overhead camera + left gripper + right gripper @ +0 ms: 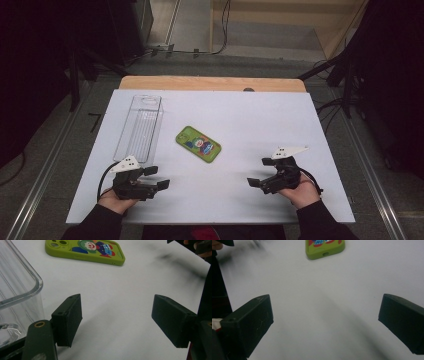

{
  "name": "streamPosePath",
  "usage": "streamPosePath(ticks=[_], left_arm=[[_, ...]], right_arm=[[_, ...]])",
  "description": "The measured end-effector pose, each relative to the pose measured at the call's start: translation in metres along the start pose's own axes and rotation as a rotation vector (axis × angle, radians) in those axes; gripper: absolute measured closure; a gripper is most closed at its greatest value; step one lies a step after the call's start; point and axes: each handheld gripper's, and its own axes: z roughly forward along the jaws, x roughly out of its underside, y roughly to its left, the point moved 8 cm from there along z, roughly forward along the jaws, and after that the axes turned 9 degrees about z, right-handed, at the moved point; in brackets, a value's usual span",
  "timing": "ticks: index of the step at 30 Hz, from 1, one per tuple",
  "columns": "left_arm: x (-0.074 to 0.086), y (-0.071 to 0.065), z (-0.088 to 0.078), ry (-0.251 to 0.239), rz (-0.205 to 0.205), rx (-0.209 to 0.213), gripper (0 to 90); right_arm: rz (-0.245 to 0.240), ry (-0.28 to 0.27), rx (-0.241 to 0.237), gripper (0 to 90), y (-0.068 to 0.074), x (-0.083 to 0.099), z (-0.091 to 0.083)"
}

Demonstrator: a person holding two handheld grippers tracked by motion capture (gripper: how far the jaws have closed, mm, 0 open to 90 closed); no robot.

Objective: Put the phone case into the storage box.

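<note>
1. Two grippers rest low at the near edge of the white tabletop (260,115), one in each of the person's hands, well apart from each other.
2. Left gripper (160,177) sits toward the near left corner; its jaws stand wide apart with only bare tabletop between them.
3. Right gripper (256,179) sits toward the near right corner; its jaws are also wide, and nothing lies between them.
4. A green phone case (198,144) with a cartoon print lies flat near the middle of the tabletop, turned at a slant, untouched and ahead of both grippers.
5. A clear plastic tray (138,127), long and narrow, lies along the left side, running from near the far edge back toward the left gripper; its near end is just beside that gripper.
6. Phone case and tray are apart, not touching.
</note>
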Motion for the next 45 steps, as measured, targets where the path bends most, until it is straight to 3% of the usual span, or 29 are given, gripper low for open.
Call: streamPosePath(ticks=[5, 19, 32, 45], left_arm=[[0.000, 0.000, 0.000, -0.001, -0.004, 0.004, 24.9], [0.000, 0.000, 0.000, 0.000, -0.006, 0.003, 24.9], [0.000, 0.001, 0.000, -0.005, -0.006, 0.001, 24.9], [0.000, 0.000, 0.000, -0.004, -0.007, 0.004, 24.9]], right_arm=[[0.007, 0.006, -0.017, 0.0, 0.006, -0.007, 0.009], [-0.004, 0.027, -0.002, 0.0, 0.011, -0.029, 0.030], [0.006, 0.054, -0.027, 0.0, 0.015, -0.045, 0.041], [-0.010, 0.083, -0.015, 0.0, 0.019, -0.065, 0.055]])
